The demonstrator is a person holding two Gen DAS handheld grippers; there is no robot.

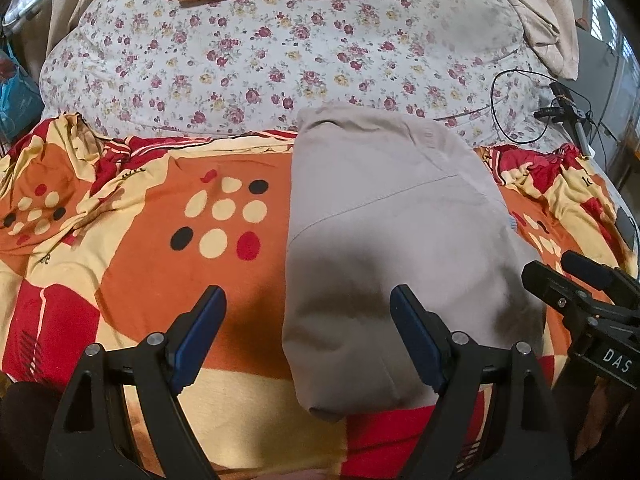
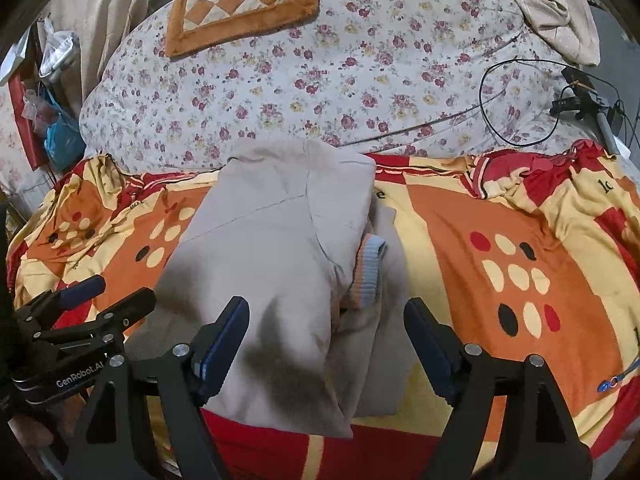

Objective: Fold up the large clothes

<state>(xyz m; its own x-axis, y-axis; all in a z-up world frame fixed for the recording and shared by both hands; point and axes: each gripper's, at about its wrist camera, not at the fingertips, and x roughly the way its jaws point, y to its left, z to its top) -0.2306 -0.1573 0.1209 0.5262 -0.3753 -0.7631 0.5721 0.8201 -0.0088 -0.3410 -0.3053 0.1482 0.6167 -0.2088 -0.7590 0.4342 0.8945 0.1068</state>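
A beige garment lies folded into a long strip on the orange, red and cream blanket. In the right wrist view the garment shows a striped ribbed cuff tucked at its right edge. My left gripper is open and empty above the garment's near left edge. My right gripper is open and empty above the garment's near end. The right gripper also shows at the right in the left wrist view, and the left gripper at the left in the right wrist view.
A floral quilt lies behind the blanket, with a brown checked cushion on it. A black cable and a small tripod sit at the bed's right edge. Curtains hang at the back, bags at the left.
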